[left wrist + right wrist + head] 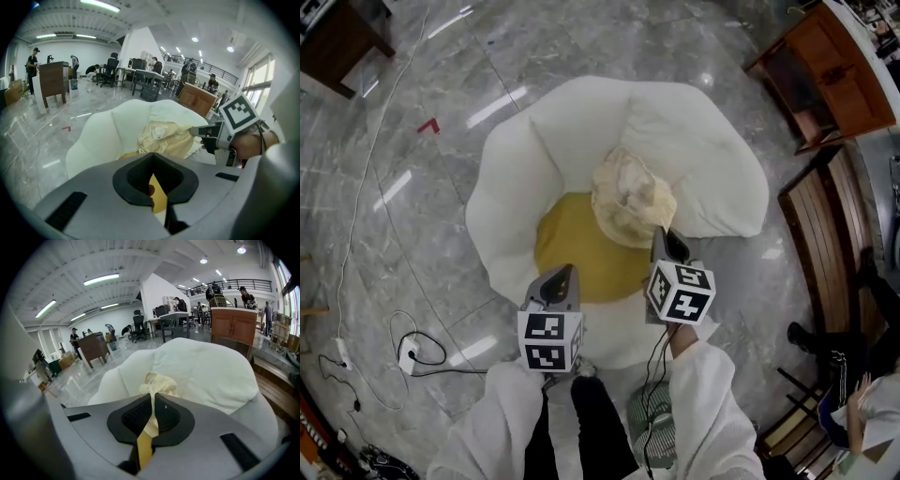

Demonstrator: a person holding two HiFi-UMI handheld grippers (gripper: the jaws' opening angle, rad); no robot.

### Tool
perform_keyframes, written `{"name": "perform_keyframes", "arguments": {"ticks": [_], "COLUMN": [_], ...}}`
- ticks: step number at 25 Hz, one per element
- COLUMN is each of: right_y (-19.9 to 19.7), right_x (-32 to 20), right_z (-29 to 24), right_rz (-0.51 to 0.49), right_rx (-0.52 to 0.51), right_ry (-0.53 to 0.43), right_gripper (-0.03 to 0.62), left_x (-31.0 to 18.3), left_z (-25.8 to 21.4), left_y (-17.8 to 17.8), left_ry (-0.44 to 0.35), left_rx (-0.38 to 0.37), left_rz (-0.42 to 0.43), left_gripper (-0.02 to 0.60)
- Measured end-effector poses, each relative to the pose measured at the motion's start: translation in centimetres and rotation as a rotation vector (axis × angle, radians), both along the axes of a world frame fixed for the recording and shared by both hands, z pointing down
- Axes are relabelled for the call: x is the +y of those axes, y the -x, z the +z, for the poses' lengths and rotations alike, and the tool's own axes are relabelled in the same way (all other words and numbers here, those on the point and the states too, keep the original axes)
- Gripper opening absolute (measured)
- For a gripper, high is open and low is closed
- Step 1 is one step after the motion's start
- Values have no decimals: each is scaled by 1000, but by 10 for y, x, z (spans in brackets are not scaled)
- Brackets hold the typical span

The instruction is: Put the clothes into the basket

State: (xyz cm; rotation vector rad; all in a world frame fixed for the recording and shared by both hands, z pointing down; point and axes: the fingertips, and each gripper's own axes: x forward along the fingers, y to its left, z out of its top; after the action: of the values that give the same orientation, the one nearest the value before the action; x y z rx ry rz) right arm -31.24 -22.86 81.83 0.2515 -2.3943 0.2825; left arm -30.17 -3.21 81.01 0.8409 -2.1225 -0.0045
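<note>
Left arm: white left sleeve reaches forward from the front edge of the white chair. The left gripper slants down and forward over the front of the chair's yellow seat.
Left jaws: tips together, with nothing between them; only a sliver of the yellow seat shows through the hollow behind them.
Right arm: white right sleeve comes in at the chair's front right. The right gripper slants down toward the chair's back and sits further in over the seat than the left gripper.
Right jaws: clamped on a thin pinch of the cream garment.
Garment place: bunched over the rear of the yellow seat, against the chair's white backrest and off the seat's centre towards the right gripper.
Garment axis: long axis runs from the pinched corner at the right jaws away towards the backrest. The narrow end is at the jaws and the wide, crumpled end is nearer the backrest.
Gap between grippers: side by side and apart, both over the chair's front half.
</note>
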Motion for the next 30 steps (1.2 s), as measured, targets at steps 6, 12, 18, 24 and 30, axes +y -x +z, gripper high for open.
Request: {"name": "perform_keyframes", "arguments": {"ticks": [6,12,18,24,30], "right_y": [-38,-81,-129,-184,-238], "right_x": [30,45,57,73,83], "right_z": [-97,-179,-264,-332,-362], "right_rz": [21,133,268,424,519], "right_rx": [-69,-102,-179,-266,-312], "right_ry": [14,26,29,49,-4], "right_gripper": [29,29,29,29,29], "left_x": [18,42,61,76,60], "left_z": [-67,-160,-238,-282,-301], "left_y": [-21,-32,-54,-83,-119], "left_ry": [3,-49,-101,-156,-169], "left_rx": [8,-8,-36,-16,-19], "left_rz": [12,1,61,111,247], "left_gripper": [0,0,0,0,0]}}
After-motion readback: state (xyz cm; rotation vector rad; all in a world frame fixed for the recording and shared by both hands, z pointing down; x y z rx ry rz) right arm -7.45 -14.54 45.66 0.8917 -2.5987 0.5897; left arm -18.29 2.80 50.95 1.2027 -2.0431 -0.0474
